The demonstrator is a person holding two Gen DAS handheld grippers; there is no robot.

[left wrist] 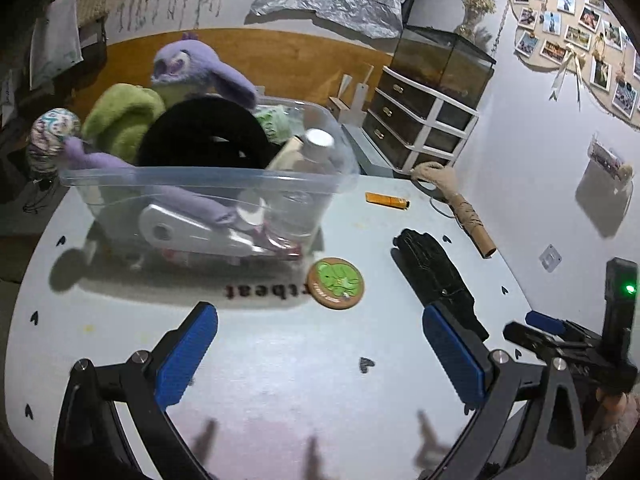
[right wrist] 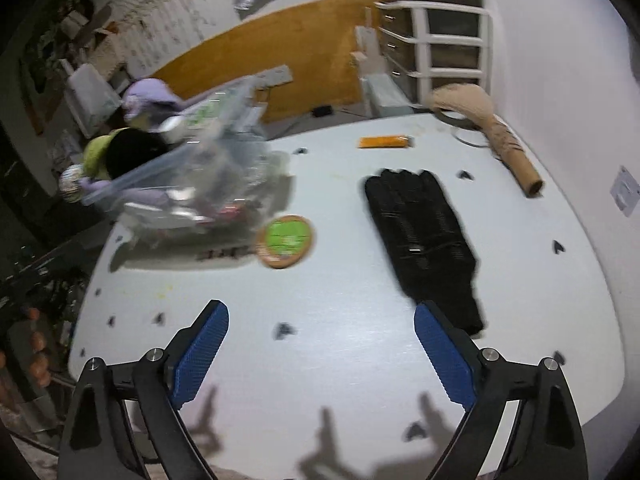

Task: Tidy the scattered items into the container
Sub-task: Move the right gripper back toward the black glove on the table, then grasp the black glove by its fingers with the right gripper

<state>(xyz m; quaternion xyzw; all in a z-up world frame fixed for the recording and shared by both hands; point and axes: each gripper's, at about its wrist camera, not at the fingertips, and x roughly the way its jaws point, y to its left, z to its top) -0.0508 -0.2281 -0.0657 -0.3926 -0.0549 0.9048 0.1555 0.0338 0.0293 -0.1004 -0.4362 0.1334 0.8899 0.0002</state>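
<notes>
A clear plastic bin (left wrist: 200, 178) (right wrist: 192, 152) stands on the white table, filled with a purple and green plush toy (left wrist: 188, 68), a black ring-shaped thing (left wrist: 204, 132), a bottle and several other items. On the table lie a round green coaster (left wrist: 338, 283) (right wrist: 286, 241), a black glove (left wrist: 436, 268) (right wrist: 424, 232), an orange lighter (left wrist: 387, 201) (right wrist: 385, 142) and a beige folded umbrella (left wrist: 460, 208) (right wrist: 488, 128). My left gripper (left wrist: 320, 344) is open and empty, in front of the coaster. My right gripper (right wrist: 322, 344) is open and empty, its right finger by the glove's cuff; it also shows in the left wrist view (left wrist: 544, 324).
A white drawer unit (left wrist: 424, 120) (right wrist: 432, 40) with a glass tank on top stands at the back right against the wall. A small wooden stand (left wrist: 352, 96) is beside it. The table's curved edge runs along the left and front.
</notes>
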